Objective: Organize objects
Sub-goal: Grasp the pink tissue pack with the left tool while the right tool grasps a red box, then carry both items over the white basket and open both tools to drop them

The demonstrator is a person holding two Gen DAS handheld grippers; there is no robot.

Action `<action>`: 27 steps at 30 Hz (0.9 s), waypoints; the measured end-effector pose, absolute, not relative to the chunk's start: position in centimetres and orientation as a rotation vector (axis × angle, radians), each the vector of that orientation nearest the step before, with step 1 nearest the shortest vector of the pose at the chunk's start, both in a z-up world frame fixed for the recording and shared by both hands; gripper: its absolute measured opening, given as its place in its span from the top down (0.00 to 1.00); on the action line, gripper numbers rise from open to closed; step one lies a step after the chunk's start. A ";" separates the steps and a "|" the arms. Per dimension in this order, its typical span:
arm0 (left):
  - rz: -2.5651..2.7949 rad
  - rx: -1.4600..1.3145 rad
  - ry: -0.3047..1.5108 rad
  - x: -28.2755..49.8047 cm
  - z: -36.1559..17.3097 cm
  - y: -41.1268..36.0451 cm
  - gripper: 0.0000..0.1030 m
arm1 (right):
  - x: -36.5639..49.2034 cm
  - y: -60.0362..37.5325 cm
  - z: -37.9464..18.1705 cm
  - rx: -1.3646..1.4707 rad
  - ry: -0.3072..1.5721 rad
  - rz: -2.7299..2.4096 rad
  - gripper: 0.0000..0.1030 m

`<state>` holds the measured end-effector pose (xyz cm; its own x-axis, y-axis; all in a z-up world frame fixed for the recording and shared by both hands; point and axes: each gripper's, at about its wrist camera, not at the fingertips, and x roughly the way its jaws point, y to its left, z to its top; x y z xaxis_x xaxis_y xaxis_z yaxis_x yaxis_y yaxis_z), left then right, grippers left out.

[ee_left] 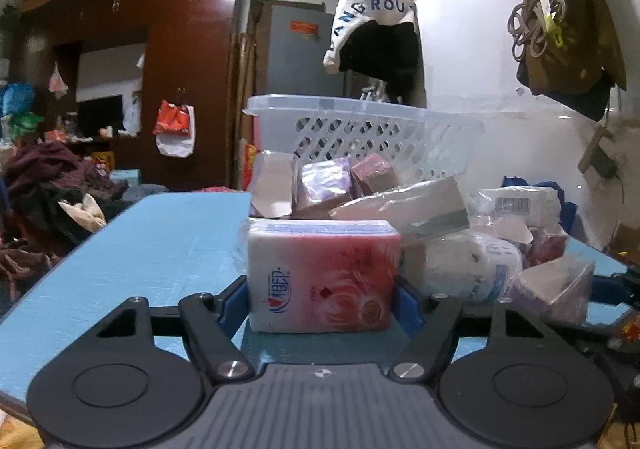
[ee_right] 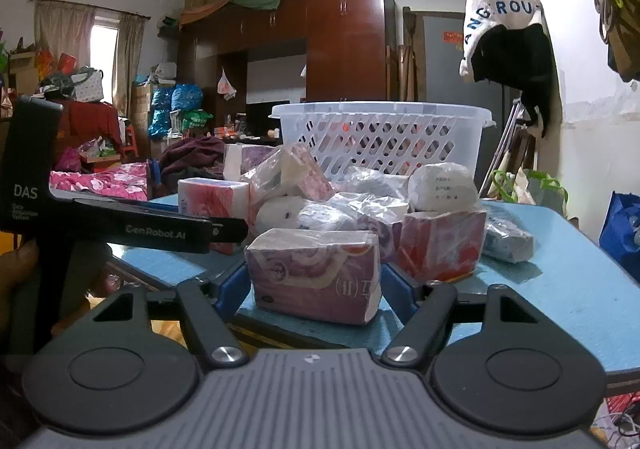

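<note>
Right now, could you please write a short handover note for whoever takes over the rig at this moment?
Left hand-held gripper: blue pads at both sides of the red-and-white tissue pack, which sits on the blue table.
Right hand-held gripper: pads at both sides of the purple tissue pack at the table's near edge.
Both packs appear gripped but not lifted.
White basket stands behind the pile of wrapped packs; its contents cannot be made out.
Left: presumably move both packs, then the pile, into the basket.

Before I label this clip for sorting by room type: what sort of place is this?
Probably a lived-in bedroom or storage room at home: a tall wooden wardrobe, a heap of clothes, and a blue table with tissue packs before a white basket.
</note>
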<state>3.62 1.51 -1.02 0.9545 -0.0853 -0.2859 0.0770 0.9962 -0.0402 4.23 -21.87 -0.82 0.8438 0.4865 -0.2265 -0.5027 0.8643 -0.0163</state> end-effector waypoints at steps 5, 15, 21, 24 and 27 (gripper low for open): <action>-0.095 -0.040 0.247 2.5 -0.6 1.9 0.27 | 3.8 -22.7 0.0 -0.057 0.177 0.518 0.28; -0.161 -0.109 0.159 5.3 7.3 3.5 0.27 | 7.2 -23.8 7.8 -0.020 0.110 0.538 0.28; -0.188 -0.107 0.257 15.4 12.9 2.3 0.27 | 17.9 -20.3 13.6 -0.112 0.148 0.414 0.28; -0.191 -0.110 0.353 20.9 13.9 1.8 0.27 | 23.2 -19.0 14.4 -0.147 0.218 0.380 0.28; -0.174 -0.099 0.433 24.7 13.9 1.3 0.27 | 27.4 -18.6 14.1 -0.152 0.319 0.358 0.28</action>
